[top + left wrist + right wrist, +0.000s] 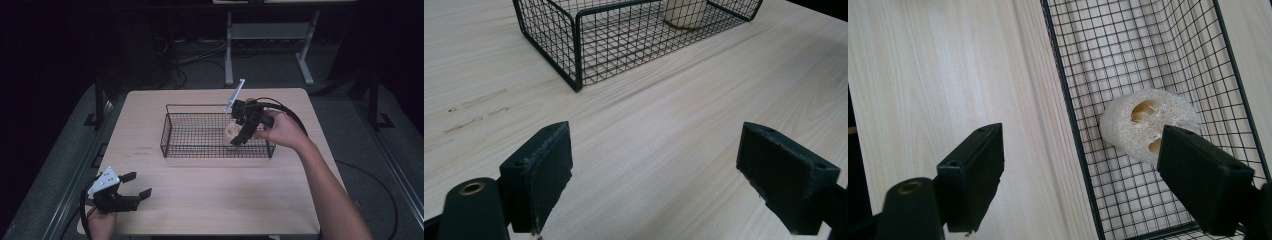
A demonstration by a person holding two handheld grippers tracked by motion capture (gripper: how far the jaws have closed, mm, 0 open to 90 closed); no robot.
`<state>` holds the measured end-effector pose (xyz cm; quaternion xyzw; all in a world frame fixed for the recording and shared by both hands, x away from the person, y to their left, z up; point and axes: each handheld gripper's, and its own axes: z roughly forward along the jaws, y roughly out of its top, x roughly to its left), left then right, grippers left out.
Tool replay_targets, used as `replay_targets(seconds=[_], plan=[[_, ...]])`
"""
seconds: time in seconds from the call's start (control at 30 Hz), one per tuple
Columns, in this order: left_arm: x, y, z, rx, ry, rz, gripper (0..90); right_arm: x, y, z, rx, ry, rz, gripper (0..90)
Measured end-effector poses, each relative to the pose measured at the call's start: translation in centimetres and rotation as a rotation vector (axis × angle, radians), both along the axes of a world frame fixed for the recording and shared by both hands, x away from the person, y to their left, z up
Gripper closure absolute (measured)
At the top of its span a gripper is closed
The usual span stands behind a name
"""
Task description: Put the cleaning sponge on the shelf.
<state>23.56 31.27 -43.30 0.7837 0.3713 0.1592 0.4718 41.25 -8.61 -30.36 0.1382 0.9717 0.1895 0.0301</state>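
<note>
A pale round loofah piece (230, 134) (1138, 125) with holes in its face lies on the floor of a black wire basket (170, 131) (1068, 100), near its right end. My right gripper (237, 135) (1080, 135) hangs over that end, tilted down toward the loofah, its jaws wide open with nothing between them. One jaw stands over the basket's wall and the other over the loofah's edge. My left gripper (138, 184) (656, 132) rests low at the table's front left, open and empty, pointing toward the basket (576, 50) and the loofah (684, 12).
The basket stands in the middle of a light wooden table (215, 200). A white table frame (270, 35) and cables stand on the dark floor beyond the far edge. Bare wood lies between the left gripper and the basket.
</note>
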Motion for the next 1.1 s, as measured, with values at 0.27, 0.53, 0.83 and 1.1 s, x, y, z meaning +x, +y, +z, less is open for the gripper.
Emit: replay_targets(seconds=[0.27,0.53,0.83,1.1], plan=[[0.0,-0.1,-0.1,0.002,0.001,0.000,13.7,-0.8,-0.9,-0.3,0.002,0.006,0.000,18.5],[0.0,-0.2,-0.1,0.006,0.004,-0.005,13.7,-1.5,-1.9,-0.9,-0.001,0.008,-0.011,18.5],[0.0,-0.2,-0.1,0.010,0.003,-0.007,13.8,-2.4,-2.8,-1.8,0.009,0.019,-0.016,18.7],[0.0,-0.2,-0.1,0.011,0.002,-0.007,13.8,-2.9,-3.5,-2.3,0.012,0.028,-0.023,18.7]])
